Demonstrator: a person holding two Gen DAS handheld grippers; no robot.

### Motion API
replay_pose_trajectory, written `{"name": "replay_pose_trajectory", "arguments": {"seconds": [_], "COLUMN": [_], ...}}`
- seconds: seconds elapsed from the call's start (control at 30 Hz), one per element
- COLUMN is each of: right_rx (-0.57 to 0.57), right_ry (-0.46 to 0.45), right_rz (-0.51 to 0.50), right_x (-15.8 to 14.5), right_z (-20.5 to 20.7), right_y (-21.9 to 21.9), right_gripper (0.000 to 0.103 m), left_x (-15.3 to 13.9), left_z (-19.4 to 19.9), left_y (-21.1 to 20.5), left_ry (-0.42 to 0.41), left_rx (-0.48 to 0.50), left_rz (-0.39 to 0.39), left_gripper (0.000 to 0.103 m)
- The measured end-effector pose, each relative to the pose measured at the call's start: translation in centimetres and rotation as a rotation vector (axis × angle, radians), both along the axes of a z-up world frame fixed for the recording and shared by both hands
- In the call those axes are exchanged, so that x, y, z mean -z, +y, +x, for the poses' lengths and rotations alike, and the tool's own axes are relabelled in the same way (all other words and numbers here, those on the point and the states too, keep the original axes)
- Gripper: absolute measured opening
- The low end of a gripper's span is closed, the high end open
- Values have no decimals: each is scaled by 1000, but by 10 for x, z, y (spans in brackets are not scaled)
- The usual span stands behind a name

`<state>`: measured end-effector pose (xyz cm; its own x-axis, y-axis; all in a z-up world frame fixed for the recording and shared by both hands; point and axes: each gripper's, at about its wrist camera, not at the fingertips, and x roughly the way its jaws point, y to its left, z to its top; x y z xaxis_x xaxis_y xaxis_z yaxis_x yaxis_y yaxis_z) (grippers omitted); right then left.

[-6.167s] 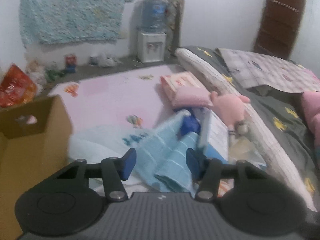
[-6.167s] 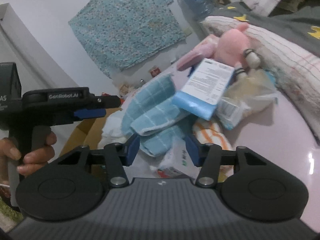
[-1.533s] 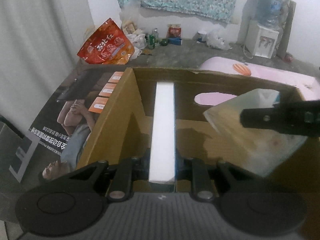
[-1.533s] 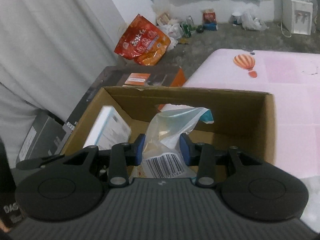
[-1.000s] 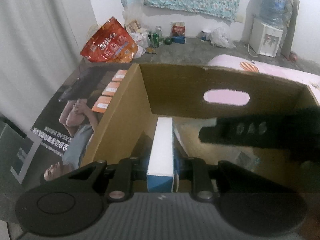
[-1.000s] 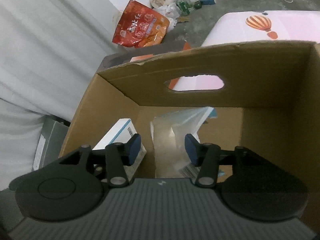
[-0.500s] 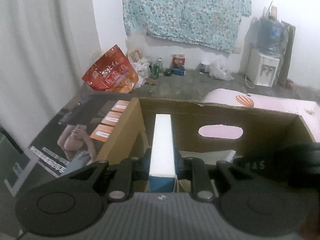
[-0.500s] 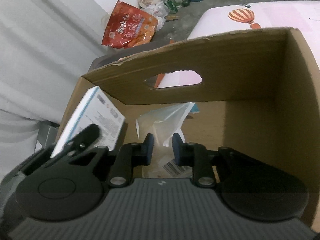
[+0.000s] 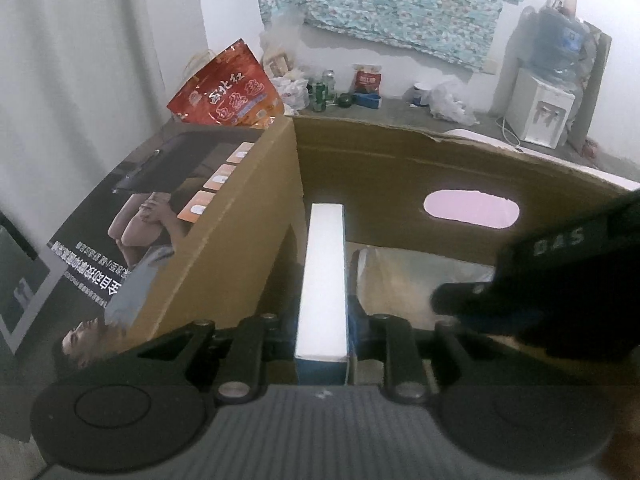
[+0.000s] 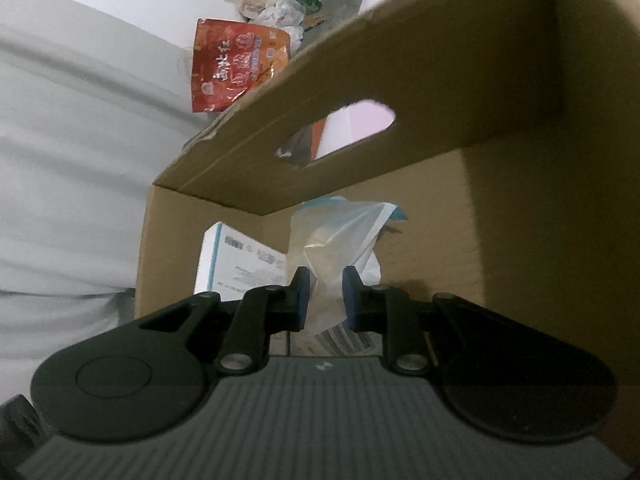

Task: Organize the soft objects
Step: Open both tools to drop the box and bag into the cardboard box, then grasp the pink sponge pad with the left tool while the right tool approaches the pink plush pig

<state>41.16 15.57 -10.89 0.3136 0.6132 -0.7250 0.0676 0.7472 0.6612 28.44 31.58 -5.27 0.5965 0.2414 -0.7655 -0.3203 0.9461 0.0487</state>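
Observation:
An open cardboard box fills both views. In the left wrist view my left gripper is inside it, at its left wall. The pads press on a flat white and blue pack that stands edge-on, and the jaws are easing open slightly. A clear plastic bag lies just right of the pack. The black body of my right gripper crosses in front of that bag. In the right wrist view my right gripper is shut on the clear plastic bag. The pack stands to its left.
A red snack bag and small clutter lie on the floor beyond the box. A printed flat carton rests against the box's left side. At the far right stands a water dispenser. The pink mat shows through the handle hole.
My right gripper went from open around the bag to shut on it, and its view has rolled. The left gripper has sunk a little with the pack.

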Motion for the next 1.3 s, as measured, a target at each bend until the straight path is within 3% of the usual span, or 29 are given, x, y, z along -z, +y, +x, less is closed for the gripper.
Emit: {"name": "replay_pose_trajectory", "arguments": {"seconds": [0.13, 0.3, 0.47, 0.67, 0.87, 1.03, 1.13, 1.3], "right_rx": [-13, -33, -34, -40, -95, -175, -199, -174], "right_ry": [1, -49, -104, -167, -199, -257, -293, -342], "right_rz": [29, -21, -39, -16, 38, 71, 77, 91], "right_x": [3, -12, -37, -75, -105, -120, -127, -140], "right_z": [-3, -8, -13, -27, -50, -95, -129, -182], "right_y": [3, -1, -16, -50, -78, -108, -144, -228], "right_gripper": [19, 31, 41, 41, 41, 39, 39, 41], "left_x": [-4, -15, -30, -57, -83, -86, -88, -103], "left_z": [-2, -8, -15, -36, -66, -81, -95, -131], "left_y": [-3, -13, -16, -13, -10, -12, -20, -58], "left_ry": [-12, -48, -77, -112, -154, -118, -109, -121], "left_rx": [7, 28, 12, -14, -26, -12, 16, 120], "left_rz": [-3, 22, 16, -10, -24, -72, -134, -152], "left_gripper": [32, 51, 55, 64, 64, 59, 57, 62]}}
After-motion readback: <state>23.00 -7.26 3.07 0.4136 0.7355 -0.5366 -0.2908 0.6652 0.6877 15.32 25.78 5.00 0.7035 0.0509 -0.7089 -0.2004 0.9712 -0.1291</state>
